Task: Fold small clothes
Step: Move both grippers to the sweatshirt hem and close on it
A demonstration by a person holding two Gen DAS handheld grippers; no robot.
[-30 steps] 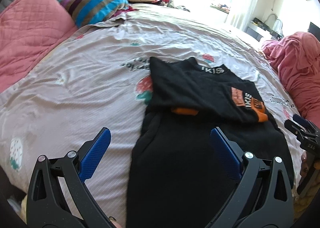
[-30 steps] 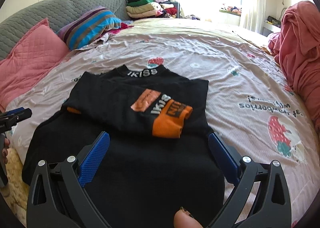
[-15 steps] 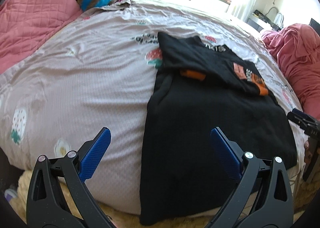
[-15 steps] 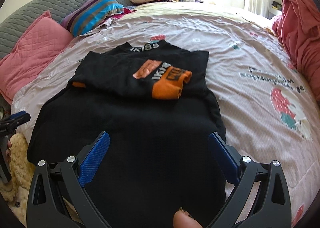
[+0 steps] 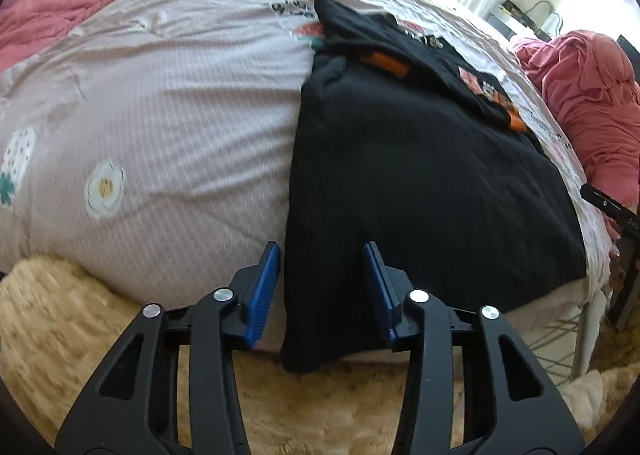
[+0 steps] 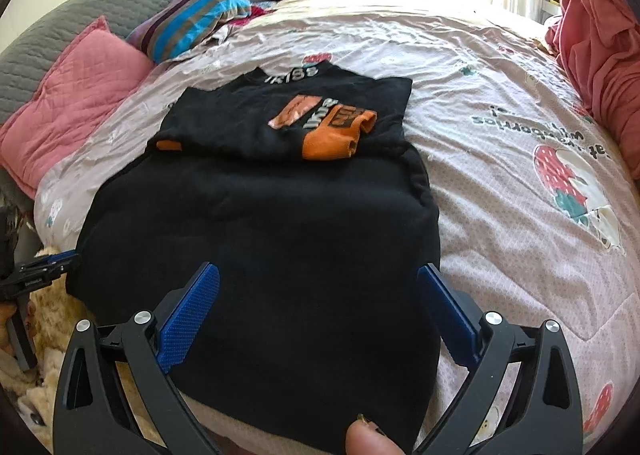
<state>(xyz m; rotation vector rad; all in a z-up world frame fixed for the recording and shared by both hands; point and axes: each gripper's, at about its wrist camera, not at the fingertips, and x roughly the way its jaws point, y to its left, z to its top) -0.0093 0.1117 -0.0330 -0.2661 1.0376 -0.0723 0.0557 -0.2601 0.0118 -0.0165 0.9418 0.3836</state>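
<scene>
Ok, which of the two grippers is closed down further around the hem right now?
The left gripper: its jaws are narrowed around the black shirt's hem corner, not yet shut. The right gripper is spread wide.

Black garment (image 6: pixel 264 239) lies flat on the bed (image 6: pixel 500 183), its near hem hanging over the bed's edge. Both sleeves (orange cuffs (image 6: pixel 332 139)) are folded inward across the upper chest; lettered collar at the far end.

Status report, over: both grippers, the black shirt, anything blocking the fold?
Left gripper partly closed around black shirt hem corner, not clamped. Right gripper open over hem. Sleeves folded in, orange cuff on top. Nothing blocking.
</scene>
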